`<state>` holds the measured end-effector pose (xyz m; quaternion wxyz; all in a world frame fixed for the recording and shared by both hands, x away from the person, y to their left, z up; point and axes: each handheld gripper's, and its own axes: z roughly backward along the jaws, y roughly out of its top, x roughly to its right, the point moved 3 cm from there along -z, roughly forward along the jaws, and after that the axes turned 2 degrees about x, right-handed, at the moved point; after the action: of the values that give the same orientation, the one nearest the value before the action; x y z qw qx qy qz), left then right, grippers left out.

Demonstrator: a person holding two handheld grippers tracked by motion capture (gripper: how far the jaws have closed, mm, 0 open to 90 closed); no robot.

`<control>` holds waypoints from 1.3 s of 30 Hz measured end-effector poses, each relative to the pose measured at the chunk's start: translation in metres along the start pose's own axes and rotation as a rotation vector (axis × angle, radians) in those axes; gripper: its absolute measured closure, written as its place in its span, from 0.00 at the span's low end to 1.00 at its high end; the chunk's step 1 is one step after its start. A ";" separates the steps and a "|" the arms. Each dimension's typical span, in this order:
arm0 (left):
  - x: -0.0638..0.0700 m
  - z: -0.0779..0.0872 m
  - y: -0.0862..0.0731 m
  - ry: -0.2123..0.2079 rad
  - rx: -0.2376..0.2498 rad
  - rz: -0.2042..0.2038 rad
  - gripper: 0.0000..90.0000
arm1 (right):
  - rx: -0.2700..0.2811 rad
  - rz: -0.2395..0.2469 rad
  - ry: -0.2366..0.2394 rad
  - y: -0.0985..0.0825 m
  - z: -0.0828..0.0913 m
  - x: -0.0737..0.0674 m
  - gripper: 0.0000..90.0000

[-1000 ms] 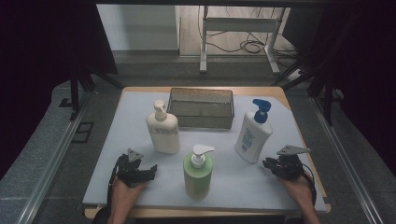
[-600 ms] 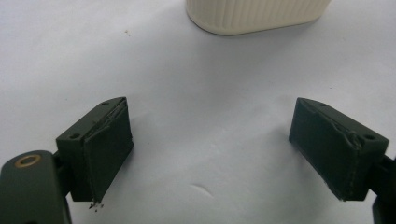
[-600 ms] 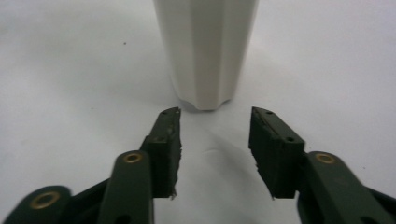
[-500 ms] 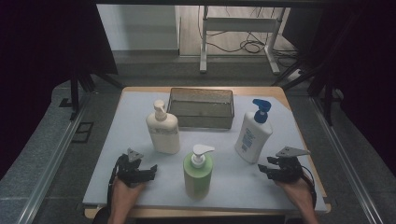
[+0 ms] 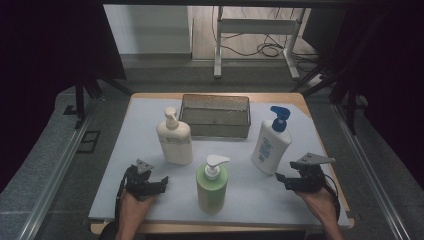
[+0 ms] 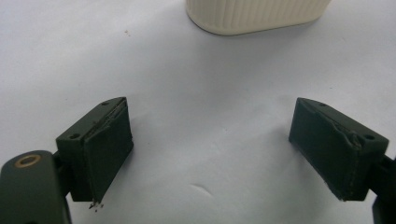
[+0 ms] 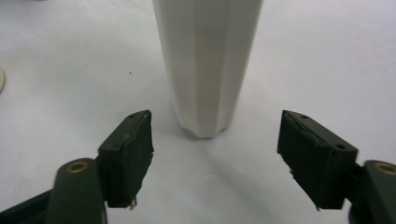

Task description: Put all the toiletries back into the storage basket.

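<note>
resting low on the white bench (image 5: 150, 125), the right hand-held gripper (image 5: 287, 181) sits just right of the white bottle with the blue pump (image 5: 270, 142). its jaws have just been opening and now stand wide apart with nothing between them; in the right gripper view the white bottle (image 7: 205, 60) stands upright just beyond the pads (image 7: 133, 156), untouched. taking that bottle as the landmark, the green bottle (image 5: 212, 182) stands to its left and nearer the person, the cream bottle (image 5: 174, 138) farther left, and the wire basket (image 5: 216, 115) behind and to the left. the left hand-held gripper (image 5: 155, 184) lies well to the left, in front of the cream bottle (image 6: 257, 14), jaws spread and empty.
</note>
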<state>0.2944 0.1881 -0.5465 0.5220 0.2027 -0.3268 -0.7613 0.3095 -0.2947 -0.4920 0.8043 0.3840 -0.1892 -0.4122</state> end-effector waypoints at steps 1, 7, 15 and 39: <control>0.000 0.000 0.000 0.000 0.000 0.000 0.14 | 0.002 0.003 0.004 0.003 0.000 0.000 0.27; 0.000 0.000 0.000 0.000 0.000 0.000 0.14 | 0.015 0.002 0.007 0.012 0.000 -0.001 0.20; 0.000 0.000 0.000 0.000 0.001 0.000 0.14 | 0.041 -0.015 0.006 0.026 -0.001 0.000 0.15; 0.000 0.000 0.000 0.000 0.004 0.002 0.14 | 0.083 0.016 -0.006 0.071 -0.007 -0.003 0.14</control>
<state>0.2944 0.1880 -0.5467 0.5225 0.2034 -0.3285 -0.7601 0.3489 -0.2633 -0.4414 0.7904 0.4142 -0.2115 -0.3987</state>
